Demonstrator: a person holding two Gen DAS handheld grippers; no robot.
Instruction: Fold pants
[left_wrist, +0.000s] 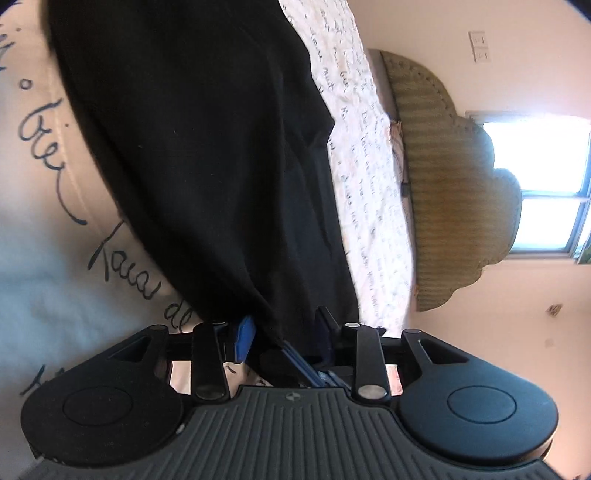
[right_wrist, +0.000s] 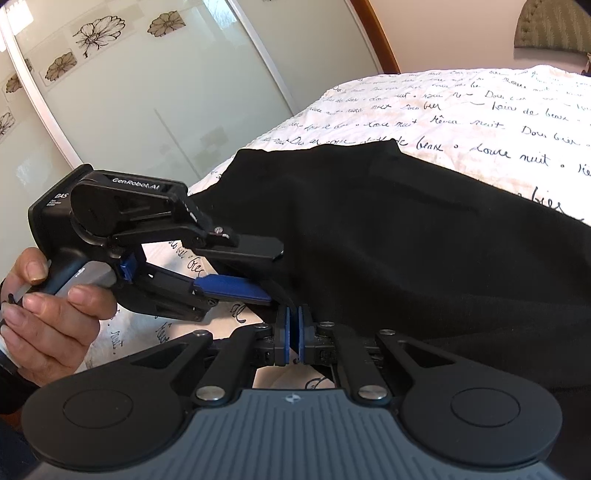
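The black pants lie spread on a white bedspread with handwriting print. In the right wrist view my right gripper is shut on the near edge of the pants. My left gripper shows to its left, open, with its jaws around the same edge of the pants. In the left wrist view the pants fill the middle and the cloth runs between the open left gripper, whose blue pad shows at the left.
A padded olive headboard stands at the bed's end, with a bright window behind it. Sliding wardrobe doors with flower prints stand left of the bed. A hand holds the left gripper's handle.
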